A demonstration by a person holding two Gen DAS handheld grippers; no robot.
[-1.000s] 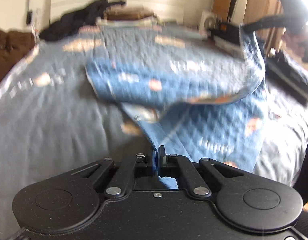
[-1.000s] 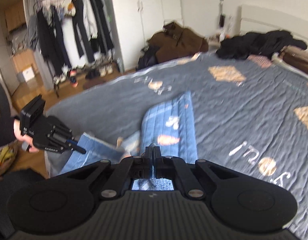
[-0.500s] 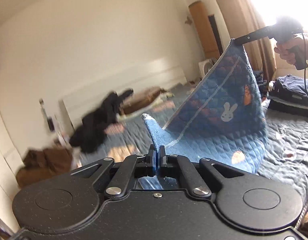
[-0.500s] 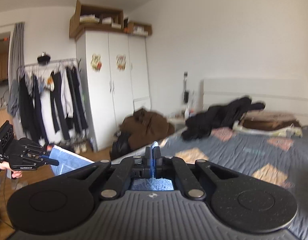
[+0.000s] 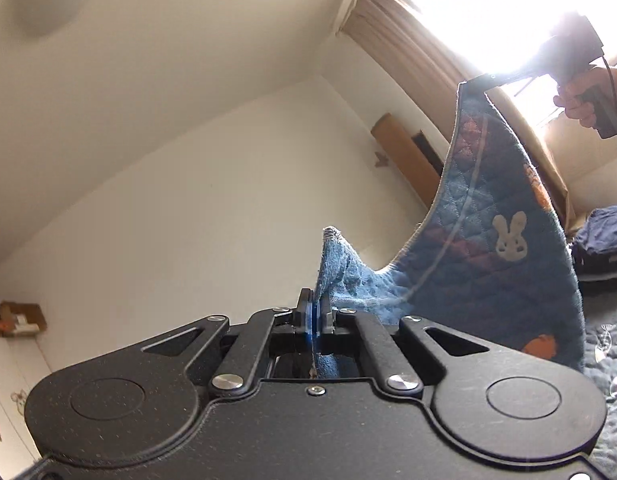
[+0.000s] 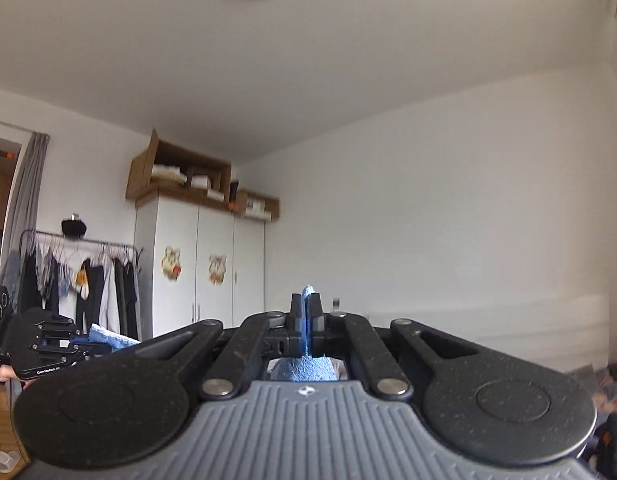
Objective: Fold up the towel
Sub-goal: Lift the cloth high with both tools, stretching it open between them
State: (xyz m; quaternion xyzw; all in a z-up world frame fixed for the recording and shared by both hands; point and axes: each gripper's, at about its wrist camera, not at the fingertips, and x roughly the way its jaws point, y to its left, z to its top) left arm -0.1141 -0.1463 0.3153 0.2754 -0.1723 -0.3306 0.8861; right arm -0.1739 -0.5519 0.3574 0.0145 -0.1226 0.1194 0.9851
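The towel [image 5: 488,236] is blue, quilted, with rabbit and orange prints, and hangs in the air between both grippers. My left gripper [image 5: 315,304] is shut on one corner, whose fluffy tip sticks up above the pads. In the left wrist view the right gripper [image 5: 478,82] pinches the far top corner, held by a hand [image 5: 580,96] against the bright window. In the right wrist view my right gripper [image 6: 307,304] is shut on a blue towel [image 6: 304,370] corner, and the left gripper [image 6: 82,346] shows at the left edge with its towel corner.
A grey quilted bed [image 5: 612,344] lies below at the right, with folded dark clothes [image 5: 600,240] on it. A white wardrobe [image 6: 200,272] with cardboard boxes on top and a clothes rack [image 6: 76,276] stand by the far wall. Curtains [image 5: 420,64] frame the window.
Both grippers have risen high off the bed and tilted upward, lifting the towel so it hangs spread between them. The views now show walls and ceiling instead of the bedspread.
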